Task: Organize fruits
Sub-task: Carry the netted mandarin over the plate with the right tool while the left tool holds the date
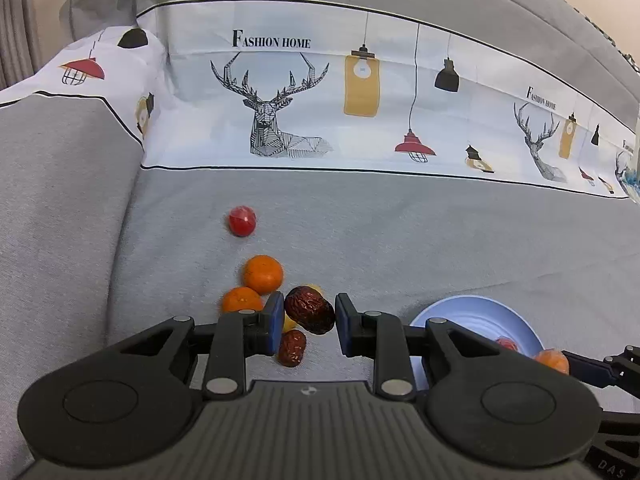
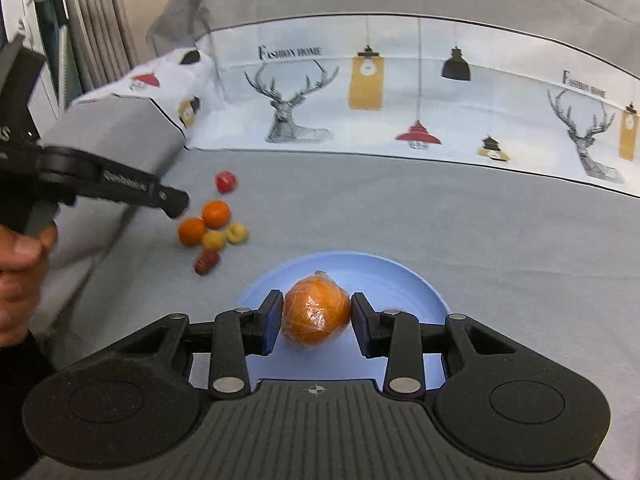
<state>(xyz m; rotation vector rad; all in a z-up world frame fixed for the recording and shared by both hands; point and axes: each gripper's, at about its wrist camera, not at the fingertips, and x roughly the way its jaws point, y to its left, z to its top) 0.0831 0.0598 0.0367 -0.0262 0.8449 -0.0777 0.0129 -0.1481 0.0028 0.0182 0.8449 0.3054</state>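
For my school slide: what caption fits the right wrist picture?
Right gripper holds a wrapped orange over the blue plate.

You see a blue plate (image 2: 420, 280), orange mandarins (image 2: 216, 214), a red fruit (image 2: 226, 182), and a grey cover (image 2: 440, 220) with deer pictures.

Soft, even indoor light with faint shadows and no harsh glare. Both fisheye views bend strongly at the edges, with dark corners. The hand (image 2: 18, 264) and small fruits (image 2: 212, 232) in the right view look motion-blurred.
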